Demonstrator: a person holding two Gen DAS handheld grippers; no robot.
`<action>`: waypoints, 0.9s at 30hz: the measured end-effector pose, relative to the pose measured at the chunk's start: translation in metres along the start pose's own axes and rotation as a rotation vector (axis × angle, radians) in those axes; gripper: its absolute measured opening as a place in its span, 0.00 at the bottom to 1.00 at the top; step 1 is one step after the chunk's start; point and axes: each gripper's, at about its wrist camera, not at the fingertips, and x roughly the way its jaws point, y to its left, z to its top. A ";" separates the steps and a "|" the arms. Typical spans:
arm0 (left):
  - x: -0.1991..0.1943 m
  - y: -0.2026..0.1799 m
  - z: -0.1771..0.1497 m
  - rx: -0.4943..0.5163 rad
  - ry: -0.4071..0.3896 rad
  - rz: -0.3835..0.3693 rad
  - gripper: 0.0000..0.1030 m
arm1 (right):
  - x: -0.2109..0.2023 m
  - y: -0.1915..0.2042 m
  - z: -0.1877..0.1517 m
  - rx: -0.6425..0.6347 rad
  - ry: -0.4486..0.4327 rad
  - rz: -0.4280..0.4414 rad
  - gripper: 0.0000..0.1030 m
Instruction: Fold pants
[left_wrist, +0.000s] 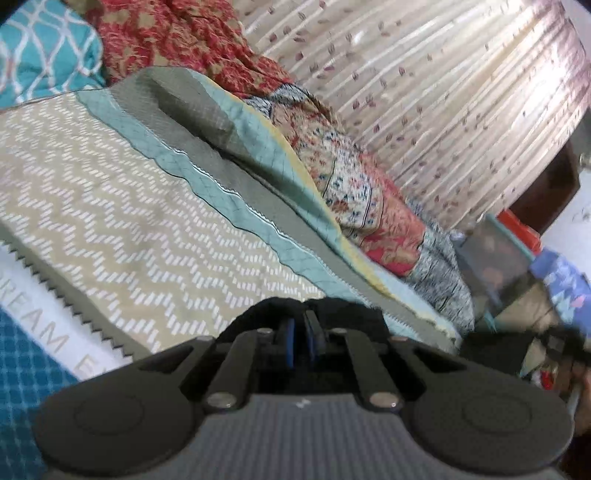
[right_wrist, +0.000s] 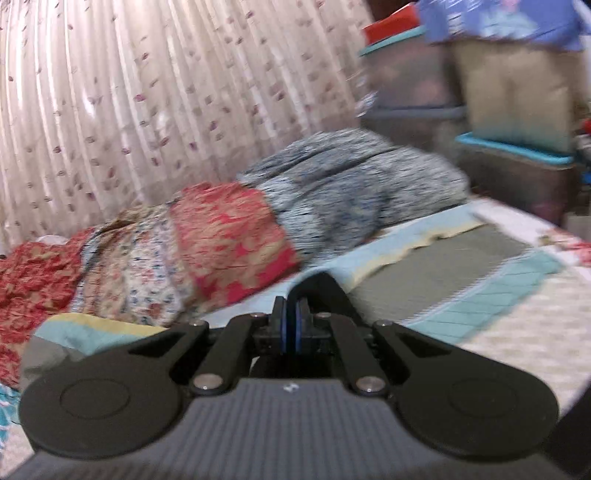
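A pleated cream curtain (right_wrist: 129, 92), sheer and scattered with small reddish leaf motifs, is seen filling the background of both wrist views. Below it a bed is spread with a quilted bedspread (left_wrist: 129, 221): a beige field is woven with white zigzag dashes, then bordered by a scalloped teal band with diamond stitching and a flat grey-green band. Along the far side of the bed a row of soft printed cloth bundles (right_wrist: 221, 240) is laid against the curtain (crinkled red-and-tan, a pale floral, a mottled blue-grey). Boxy translucent plastic storage bins with teal lids (right_wrist: 517, 173) are stacked beyond the bed's end, much blurred. A teal pillow with a white lattice print (left_wrist: 44, 48) is seen at the far corner.

The left gripper (left_wrist: 301, 332) is held low over the bedspread, its fingers (left_wrist: 290, 343) brought together, and a bunched edge of the black cloth pants (left_wrist: 266, 308) is pinched at their tips. The right gripper (right_wrist: 291, 321) is likewise closed, with a peaked fold of the same pants (right_wrist: 321, 284) caught between the blue-padded fingers (right_wrist: 282, 325). Only these dark folds are shown; the rest of the garment is hidden below the grippers' bodies.
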 end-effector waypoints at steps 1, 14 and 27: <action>-0.003 0.003 0.000 -0.010 -0.002 0.010 0.06 | -0.009 -0.009 -0.012 -0.007 0.004 -0.026 0.14; -0.004 0.016 -0.012 -0.027 0.077 0.125 0.21 | -0.030 -0.146 -0.118 0.148 0.248 -0.318 0.46; 0.047 0.004 -0.002 0.052 0.077 0.235 0.56 | 0.118 -0.160 -0.034 0.235 0.312 -0.263 0.64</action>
